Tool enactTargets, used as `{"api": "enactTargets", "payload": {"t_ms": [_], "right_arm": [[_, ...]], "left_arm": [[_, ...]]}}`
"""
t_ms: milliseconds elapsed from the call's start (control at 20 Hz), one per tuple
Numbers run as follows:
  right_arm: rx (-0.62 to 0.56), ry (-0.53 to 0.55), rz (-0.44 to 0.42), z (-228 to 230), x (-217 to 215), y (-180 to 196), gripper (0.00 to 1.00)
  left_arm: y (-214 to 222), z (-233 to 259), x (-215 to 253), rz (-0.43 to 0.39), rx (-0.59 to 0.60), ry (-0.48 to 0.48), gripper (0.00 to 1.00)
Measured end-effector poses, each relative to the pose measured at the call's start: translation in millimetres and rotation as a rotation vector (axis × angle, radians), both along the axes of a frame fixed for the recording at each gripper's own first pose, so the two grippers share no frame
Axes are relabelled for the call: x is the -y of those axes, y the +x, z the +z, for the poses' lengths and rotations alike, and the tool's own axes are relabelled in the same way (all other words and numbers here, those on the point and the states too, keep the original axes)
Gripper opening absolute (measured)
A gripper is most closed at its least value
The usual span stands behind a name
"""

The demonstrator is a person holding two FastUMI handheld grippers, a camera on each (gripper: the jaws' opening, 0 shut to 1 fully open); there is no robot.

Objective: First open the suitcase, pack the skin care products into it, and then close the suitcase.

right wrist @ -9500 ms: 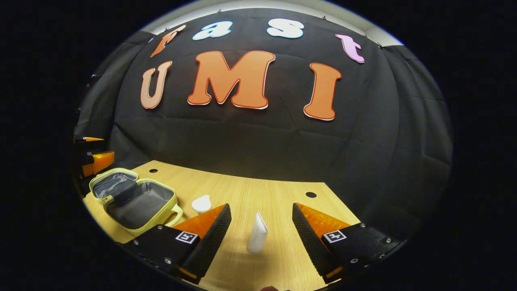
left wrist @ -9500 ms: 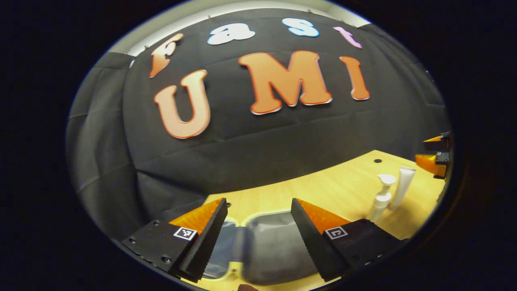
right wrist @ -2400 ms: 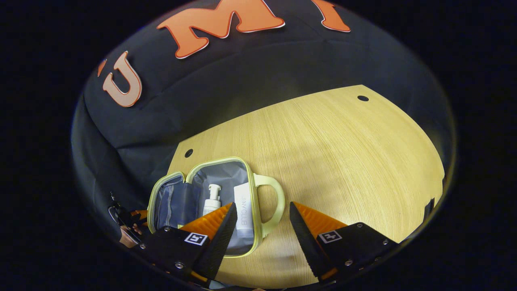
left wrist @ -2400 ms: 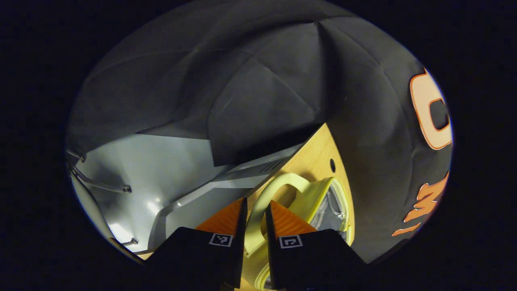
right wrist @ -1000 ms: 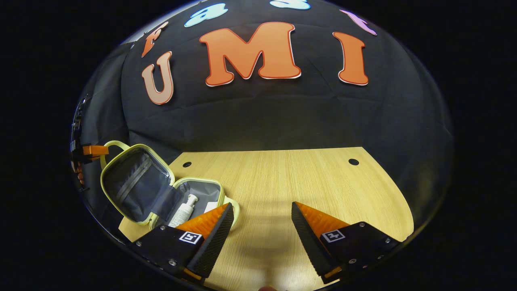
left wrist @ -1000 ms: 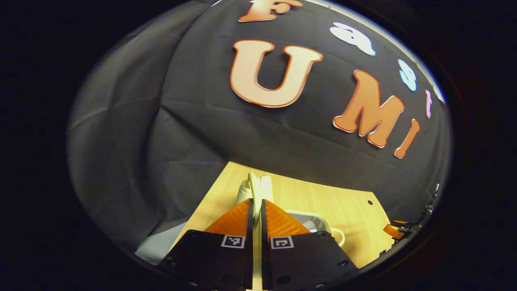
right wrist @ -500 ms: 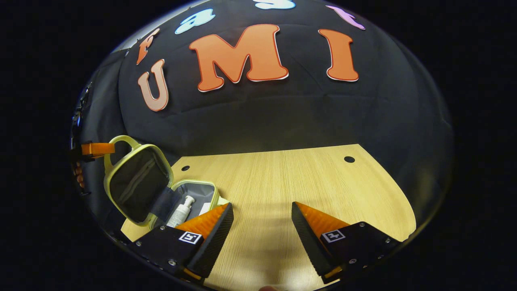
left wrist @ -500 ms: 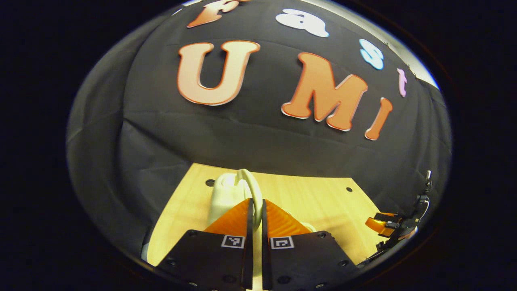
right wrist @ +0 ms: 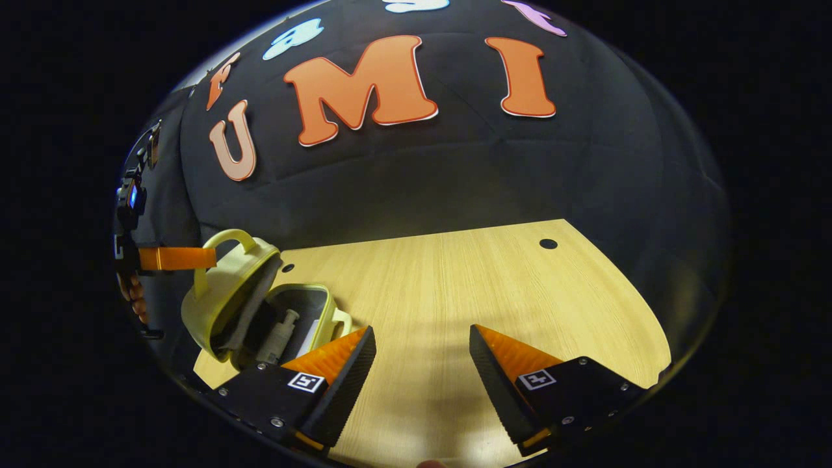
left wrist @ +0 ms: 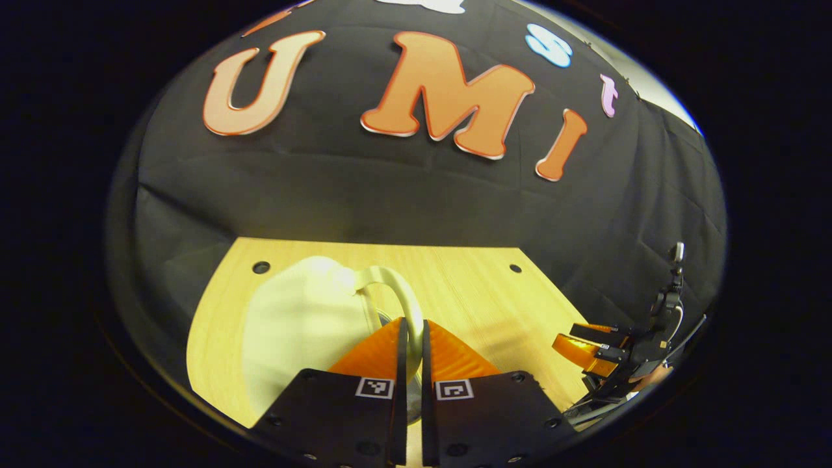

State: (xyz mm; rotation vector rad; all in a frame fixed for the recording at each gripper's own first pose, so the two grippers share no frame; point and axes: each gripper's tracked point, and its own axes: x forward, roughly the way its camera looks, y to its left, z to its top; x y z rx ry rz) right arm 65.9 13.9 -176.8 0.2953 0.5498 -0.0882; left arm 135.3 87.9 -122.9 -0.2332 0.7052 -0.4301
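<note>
Yellow suitcase (right wrist: 224, 286) half-closed; left tool (left wrist: 409, 344) clamps its handle (left wrist: 396, 292); right tool (right wrist: 419, 364) gapes.

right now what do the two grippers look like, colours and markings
Both match: the left gripper and right gripper have wedge-shaped fingers, ribbed orange outside, with black serrated inner pads. These sit on black bodies with visible screws, each carrying a small square black-and-white marker. Seen from afar, the left gripper's rear has a small blue light.

Dim booth with strong fisheye bending towards every edge. Overhead light brightens the pale wooden tabletop (right wrist: 455, 286); in the left gripper view, glare washes out the pale yellow case lid (left wrist: 299, 325) at 8 o'clock.
</note>
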Motion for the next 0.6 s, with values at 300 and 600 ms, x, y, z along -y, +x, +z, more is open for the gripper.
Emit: {"api": "enactTargets", "payload": {"t_ms": [300,600], "right_arm": [[-0.016,0.009,-0.015,-8.4,15.6,-3.3,0.93],[-0.012,0.003,-0.006,-7.7,18.1,-2.1,0.93]], "left_arm": [[-21.1,-71.6,61.9,-0.105,-0.129,0.011,0.1],[-33.9,-122.6,88.0,-0.14,-0.15,0.196,0.12]]}}
